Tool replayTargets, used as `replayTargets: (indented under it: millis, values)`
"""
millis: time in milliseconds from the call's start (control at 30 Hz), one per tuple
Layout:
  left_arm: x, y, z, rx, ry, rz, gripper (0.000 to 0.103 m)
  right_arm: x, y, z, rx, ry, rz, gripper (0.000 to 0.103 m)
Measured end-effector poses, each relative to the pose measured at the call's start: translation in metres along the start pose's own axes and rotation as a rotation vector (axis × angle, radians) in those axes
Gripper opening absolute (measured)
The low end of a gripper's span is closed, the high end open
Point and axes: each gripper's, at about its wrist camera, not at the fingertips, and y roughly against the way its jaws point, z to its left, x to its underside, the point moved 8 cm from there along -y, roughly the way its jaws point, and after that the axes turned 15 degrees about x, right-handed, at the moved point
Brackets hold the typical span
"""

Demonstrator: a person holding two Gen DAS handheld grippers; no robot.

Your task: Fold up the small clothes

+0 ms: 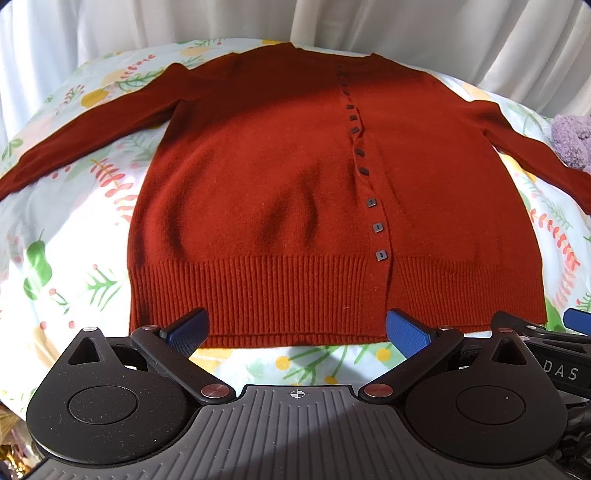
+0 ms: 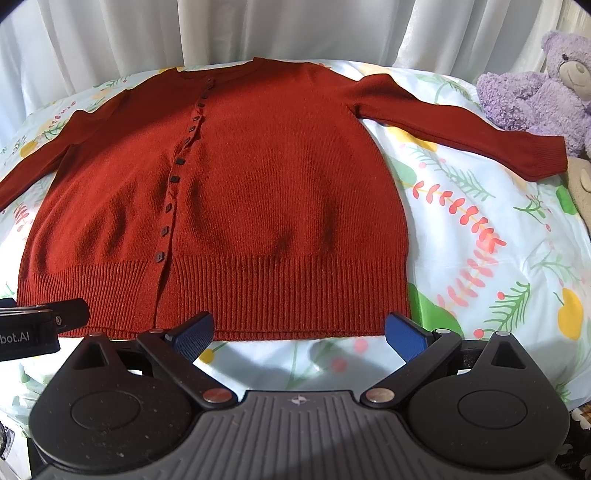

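A rust-red cardigan [image 1: 258, 177] lies flat and buttoned on a floral bedsheet [image 1: 74, 266], front side up, its neckline toward the white curtain [image 1: 184, 22] and its ribbed hem [image 2: 277, 295] nearest the two grippers. A row of small dark square buttons [image 1: 376, 226] runs from hem to collar. Both sleeves are spread out to the sides of the cardigan, the one on the right reaching its cuff toward a purple teddy bear [image 2: 535, 92] that sits beyond the cardigan's right side.

The left gripper [image 1: 295, 328] sits at the hem, just left of the button line, with its blue-padded fingers [image 1: 406, 332] spread wide; nothing is between them, and the tips overlap the hem's edge, though I cannot tell whether they touch the knit. The right gripper [image 2: 299, 330] sits by the hem's right half, fingers [image 2: 404, 338] equally wide apart and empty, tips at the hem's edge. The two grippers are side by side along the hem.
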Motion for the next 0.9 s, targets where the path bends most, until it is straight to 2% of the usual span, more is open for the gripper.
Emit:
replayTargets:
  millis: [900]
  values:
    - [0.0004,-0.0058,0.0018,0.002,0.011,0.020,0.103,0.0018,-0.0051,-0.0016,-0.010,-0.011,0.023,0.099]
